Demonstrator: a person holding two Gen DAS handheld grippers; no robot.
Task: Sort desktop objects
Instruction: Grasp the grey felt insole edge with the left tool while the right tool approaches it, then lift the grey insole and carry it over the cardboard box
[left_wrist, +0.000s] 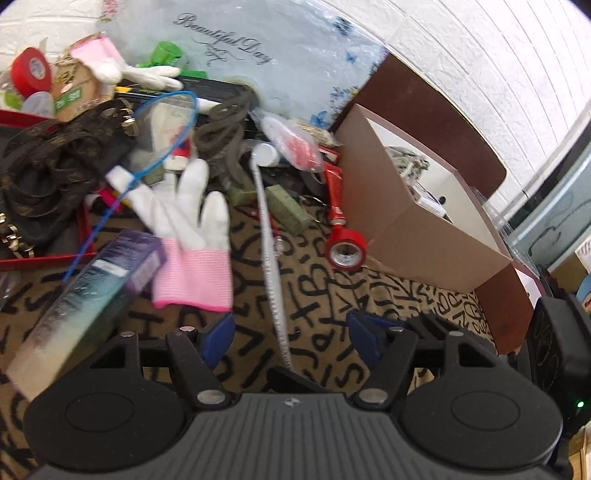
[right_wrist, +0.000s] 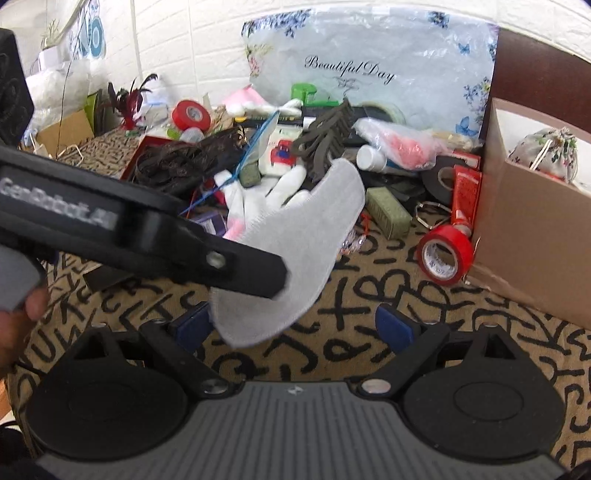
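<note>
Left wrist view: the left gripper (left_wrist: 291, 339) had its two blue-padded fingers well apart. A grey cloth (left_wrist: 271, 266) appeared edge-on as a thin pale strip running from 12 o'clock down into the gap between them. Neither pad was seen pressing on it.

Right wrist view: the same cloth showed its broad face, tilted, above the letter-patterned table cover (right_wrist: 369, 302). The tip of the left gripper crossed in front of it from 9 o'clock. Whether that tip touched the cloth could not be determined. The right gripper (right_wrist: 293, 326) also had its fingers spread wide with nothing clamped. The cloth's lower edge overlapped the finger at 9 o'clock in the picture; contact could not be confirmed.

Other items noted in the left wrist view:
- A white glove with a pink cuff (left_wrist: 188, 229) lay at 11 o'clock from the left gripper.
- A purple and teal carton (left_wrist: 85, 295) lay just beside the glove at 9 o'clock.
- A red tape roll (left_wrist: 347, 249) stood at 1 o'clock, near the open brown cardboard box (left_wrist: 417, 229) at 2 o'clock.
- A red tube (left_wrist: 334, 192) lay just beyond the roll.
- A mixed heap of straps and packets filled the area from 10 to 12 o'clock.
</note>
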